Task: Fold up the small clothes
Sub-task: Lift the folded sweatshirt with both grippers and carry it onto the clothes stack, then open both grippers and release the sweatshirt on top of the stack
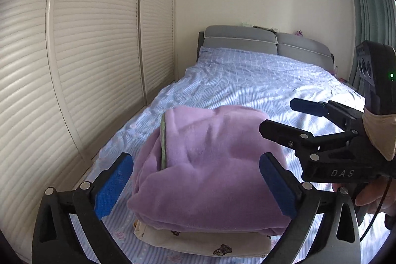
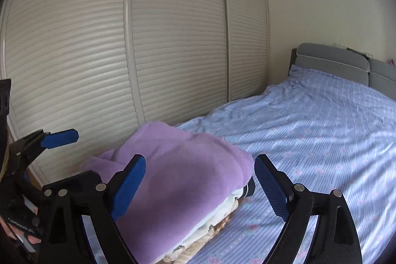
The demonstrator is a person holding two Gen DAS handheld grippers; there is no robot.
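A folded purple garment (image 1: 210, 165) lies on top of a stack, over a folded cream garment with cartoon prints (image 1: 198, 243), on the blue bed sheet (image 1: 247, 85). My left gripper (image 1: 195, 186) is open, its blue pads either side of the purple garment, holding nothing. My right gripper (image 1: 284, 119) shows at the right of the left wrist view, open and empty, above the stack's right side. In the right wrist view the right gripper (image 2: 200, 186) is open over the purple garment (image 2: 178, 172); the cream garment (image 2: 222, 217) peeks out below. The left gripper (image 2: 59, 137) shows at the left.
The stack sits near the bed's left edge, beside white slatted wardrobe doors (image 1: 94, 46). A grey headboard (image 1: 259, 41) stands at the far end. A green curtain (image 1: 371, 16) hangs at the right. The blue sheet stretches away to the right and far side.
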